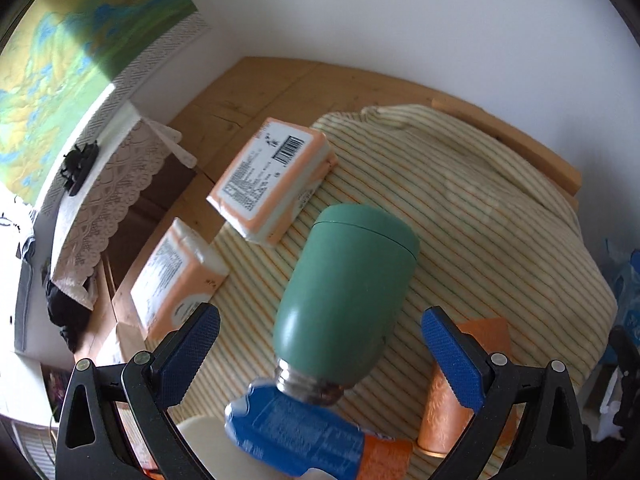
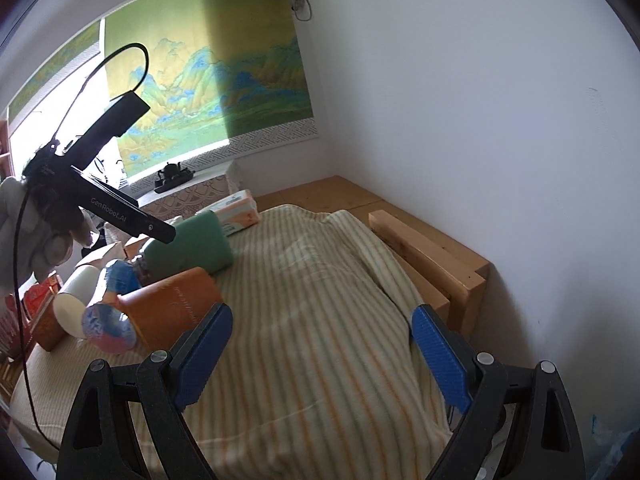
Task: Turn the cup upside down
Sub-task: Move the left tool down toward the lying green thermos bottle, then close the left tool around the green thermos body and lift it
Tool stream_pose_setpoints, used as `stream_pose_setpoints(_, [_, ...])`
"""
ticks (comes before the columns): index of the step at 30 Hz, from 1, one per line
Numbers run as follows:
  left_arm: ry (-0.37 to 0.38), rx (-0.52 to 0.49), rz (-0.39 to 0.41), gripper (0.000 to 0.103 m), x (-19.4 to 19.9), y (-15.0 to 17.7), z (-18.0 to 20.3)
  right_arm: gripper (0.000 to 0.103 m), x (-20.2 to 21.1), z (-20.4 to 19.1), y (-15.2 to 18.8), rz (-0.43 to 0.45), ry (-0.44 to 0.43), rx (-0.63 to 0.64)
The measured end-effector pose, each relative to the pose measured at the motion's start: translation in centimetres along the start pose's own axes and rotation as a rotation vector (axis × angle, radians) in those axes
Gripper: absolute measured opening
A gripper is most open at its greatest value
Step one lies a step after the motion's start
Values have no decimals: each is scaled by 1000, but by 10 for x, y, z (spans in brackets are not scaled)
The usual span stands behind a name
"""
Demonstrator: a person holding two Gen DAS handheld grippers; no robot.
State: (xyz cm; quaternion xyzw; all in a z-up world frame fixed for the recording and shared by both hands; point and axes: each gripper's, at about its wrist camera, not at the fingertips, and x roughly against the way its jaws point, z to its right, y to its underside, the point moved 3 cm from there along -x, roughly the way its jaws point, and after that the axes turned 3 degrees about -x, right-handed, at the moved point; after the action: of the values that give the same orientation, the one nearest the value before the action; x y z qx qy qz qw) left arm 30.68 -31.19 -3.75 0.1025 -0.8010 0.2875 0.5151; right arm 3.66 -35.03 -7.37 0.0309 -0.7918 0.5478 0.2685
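A green cup (image 1: 344,300) with a threaded metal neck lies on its side on the striped cloth (image 1: 480,208), neck toward the camera. My left gripper (image 1: 320,352) is open, its blue pads on either side of the cup's lower end, not touching it. In the right wrist view the green cup (image 2: 192,246) lies at the left under the left gripper's black body (image 2: 120,212). My right gripper (image 2: 320,344) is open and empty over the striped cloth (image 2: 320,320), well right of the cup.
Two orange tissue packs (image 1: 272,180) (image 1: 176,284) lie left of the cup. An orange cup (image 1: 452,400), a blue-and-orange bottle (image 1: 296,436) and a white cylinder (image 2: 76,300) lie near the cup's neck. A wooden frame (image 2: 432,256) runs along the white wall.
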Motion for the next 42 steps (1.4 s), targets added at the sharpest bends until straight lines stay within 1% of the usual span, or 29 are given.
stream_pose_setpoints(7, [93, -17, -91, 102, -35, -11, -1, 89, -15, 15, -3, -13, 25, -14])
stream_pose_setpoints(10, [122, -21, -123, 102, -48, -14, -1, 89, -19, 17, -3, -20, 28, -20])
stream_pose_setpoints(15, [155, -14, -136, 101, -61, -19, 0, 89, -23, 15, -4, -25, 26, -13])
stream_pose_setpoints(19, [185, -8, -151, 89, -66, -19, 1, 89, -23, 12, -5, -22, 25, -5])
stream_pose_setpoints(26, [176, 17, -140, 87, -63, -16, 0, 89, -21, 12, -6, -18, 27, -12])
stream_pose_setpoints(31, [138, 22, -126, 86, -51, -14, -2, 89, -21, 10, -5, -24, 24, -8])
stream_pose_setpoints(34, [130, 26, -106, 86, -38, -17, -5, 89, -21, 9, -5, -34, 16, -7])
stream_pose_setpoints(38, [116, 29, -68, 85, -16, -18, -9, 89, -20, 6, -7, -24, 9, -12])
stream_pose_setpoints(42, [106, 40, -43, 85, 11, -10, -15, 89, -18, 1, -8, -20, -4, -16])
